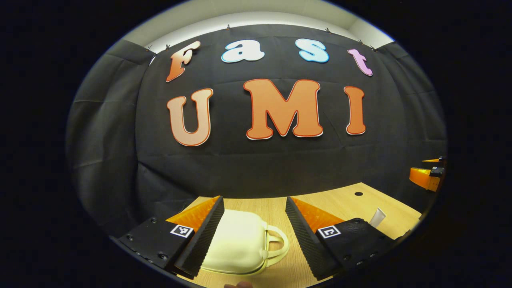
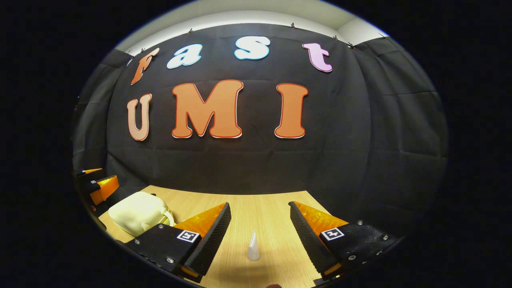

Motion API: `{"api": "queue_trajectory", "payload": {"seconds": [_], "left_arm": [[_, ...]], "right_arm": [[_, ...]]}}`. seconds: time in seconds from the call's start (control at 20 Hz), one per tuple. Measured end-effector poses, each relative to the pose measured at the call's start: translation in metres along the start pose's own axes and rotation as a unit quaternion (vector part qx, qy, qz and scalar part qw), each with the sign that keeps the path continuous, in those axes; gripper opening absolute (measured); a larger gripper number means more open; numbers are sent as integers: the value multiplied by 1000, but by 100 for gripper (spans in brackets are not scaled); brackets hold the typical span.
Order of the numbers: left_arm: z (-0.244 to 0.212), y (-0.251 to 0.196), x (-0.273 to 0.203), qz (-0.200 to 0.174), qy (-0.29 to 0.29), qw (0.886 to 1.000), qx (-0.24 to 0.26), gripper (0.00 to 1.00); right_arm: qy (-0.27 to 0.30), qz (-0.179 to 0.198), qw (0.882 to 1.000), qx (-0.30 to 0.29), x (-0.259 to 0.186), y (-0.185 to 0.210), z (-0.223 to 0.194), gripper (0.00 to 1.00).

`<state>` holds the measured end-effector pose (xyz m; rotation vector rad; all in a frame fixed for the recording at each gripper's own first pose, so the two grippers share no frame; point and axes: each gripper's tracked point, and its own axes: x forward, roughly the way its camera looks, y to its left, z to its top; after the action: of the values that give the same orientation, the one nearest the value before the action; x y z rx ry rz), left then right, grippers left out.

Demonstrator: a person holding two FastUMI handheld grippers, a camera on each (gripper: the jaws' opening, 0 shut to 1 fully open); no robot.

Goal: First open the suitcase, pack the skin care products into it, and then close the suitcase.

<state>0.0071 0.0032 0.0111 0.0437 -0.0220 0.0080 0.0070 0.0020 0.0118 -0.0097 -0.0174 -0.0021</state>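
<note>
Holding both grippers low and level over the wooden table (image 2: 264, 208), pointed straight at the booth's black wall. My left gripper (image 1: 254, 230) has its jaws spread wide, nothing between the pads touching them as far as I can tell. The cream suitcase (image 1: 236, 240), a little hard-shell one, lies shut on the table right in the gap between those jaws, handle (image 1: 278, 244) pointing toward the right finger. Can't see inside it since the lid's closed.

My right gripper (image 2: 259, 232) is wide open too, with the white skin care tube (image 2: 253, 248) standing upright on its cap between the jaws, touching neither. From this side the suitcase sits well off past the left finger, near the other gripper.

Only markings I can make out are small square black-and-white tags on the fingers; no readable writing on the tube.
</note>
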Motion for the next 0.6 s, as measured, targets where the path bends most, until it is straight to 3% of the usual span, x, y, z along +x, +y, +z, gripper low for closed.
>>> {"api": "queue_trajectory", "payload": {"seconds": [0.3, 0.6], "left_arm": [[-4, -7, 3, 3, -6, 997, 75, 100], [-33, -30, 5, -12, 3, 978, 206, 99]], "right_arm": [[9, 1, 1000, -2, 2, 1, -7, 95], [13, -7, 1000, 1, 2, -6, -12, 95]]}}
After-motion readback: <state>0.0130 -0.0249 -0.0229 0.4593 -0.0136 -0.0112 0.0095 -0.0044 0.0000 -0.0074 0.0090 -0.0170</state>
